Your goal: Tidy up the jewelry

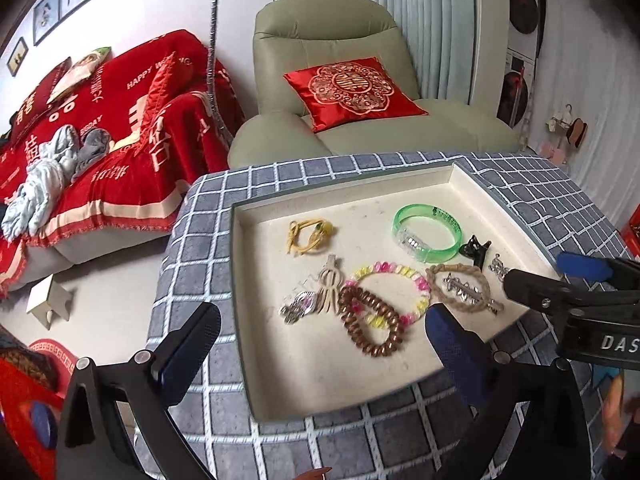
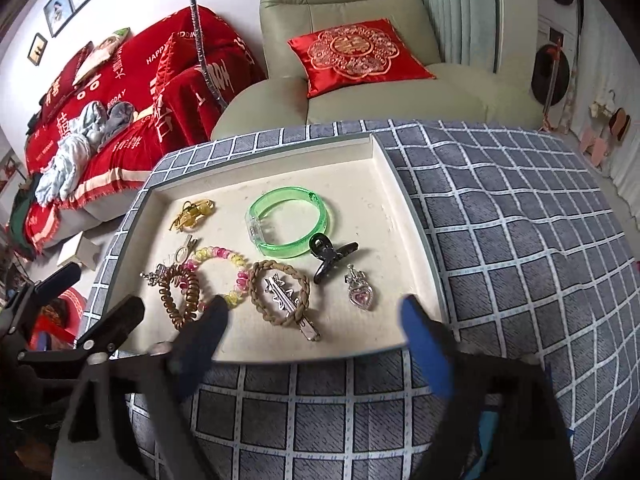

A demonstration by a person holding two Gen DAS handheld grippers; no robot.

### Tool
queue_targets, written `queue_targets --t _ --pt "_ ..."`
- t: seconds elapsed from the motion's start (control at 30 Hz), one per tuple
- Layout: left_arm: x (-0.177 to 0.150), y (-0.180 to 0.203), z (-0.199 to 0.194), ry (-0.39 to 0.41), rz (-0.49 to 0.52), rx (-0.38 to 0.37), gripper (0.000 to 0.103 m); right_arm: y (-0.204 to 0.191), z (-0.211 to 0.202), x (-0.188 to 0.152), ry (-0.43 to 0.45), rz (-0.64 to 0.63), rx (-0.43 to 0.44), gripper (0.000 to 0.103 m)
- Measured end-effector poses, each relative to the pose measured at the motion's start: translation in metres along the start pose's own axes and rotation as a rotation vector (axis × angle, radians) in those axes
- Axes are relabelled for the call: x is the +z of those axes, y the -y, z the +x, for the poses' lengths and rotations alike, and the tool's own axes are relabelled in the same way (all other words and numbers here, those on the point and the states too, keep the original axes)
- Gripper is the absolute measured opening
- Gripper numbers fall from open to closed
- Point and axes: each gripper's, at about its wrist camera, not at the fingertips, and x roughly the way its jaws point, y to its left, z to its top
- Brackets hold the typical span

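Both grippers' jaws apart, empty; silver hair clip [image 2: 291, 307] lies diagonally across braided ring [image 2: 280, 295].

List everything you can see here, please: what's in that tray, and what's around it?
tray: 1, cream, on the checked cloth
checked cloth: 1, grey-blue with white lines, under the tray
green bangle: 1, clear green, far middle of tray
black claw clip: 1, black, touching the bangle's near right side
heart pendant: 1, silver and pink, right of the rest
braided ring: 1, tan, near middle
silver hair clip: 1, silver, lying across the braided ring
bead bracelet: 1, pink and yellow, left of the ring
coil hair tie: 1, brown, near left
yellow cord: 1, far left
armchair: 1, pale green, behind
red cushion: 1, on the armchair
left hand-held gripper: 1, black, open
right hand-held gripper: 1, black, blue pads, open
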Motion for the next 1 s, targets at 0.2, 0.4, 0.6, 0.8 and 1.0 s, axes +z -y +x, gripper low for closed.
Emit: queue_targets --t 0.2,0.4,0.6,0.8,1.0 --pt "-0.017 -0.008 -0.013 -0.006 -0.036 0.028 0.103 -0.006 -0.026 -0.012 0.102 -0.037 -0.056 0.103" --pt "-0.034 -0.012 -0.032 0.011 -0.094 0.057 0.103 -0.012 -0.048 -0.027 0.161 -0.086 -0.090 0.103" --pt "-0.053 -0.011 -0.047 0.020 -0.130 0.085 0.103 -0.016 -0.060 -0.049 0.160 -0.125 -0.108 0.103" --pt "-0.072 -0.006 -0.057 0.025 -0.143 0.111 0.103 -0.016 -0.068 -0.066 0.154 -0.127 -0.114 0.103" --pt "-0.085 0.000 -0.062 0.028 -0.138 0.132 0.103 -0.018 -0.071 -0.078 0.154 -0.146 -0.130 0.103"
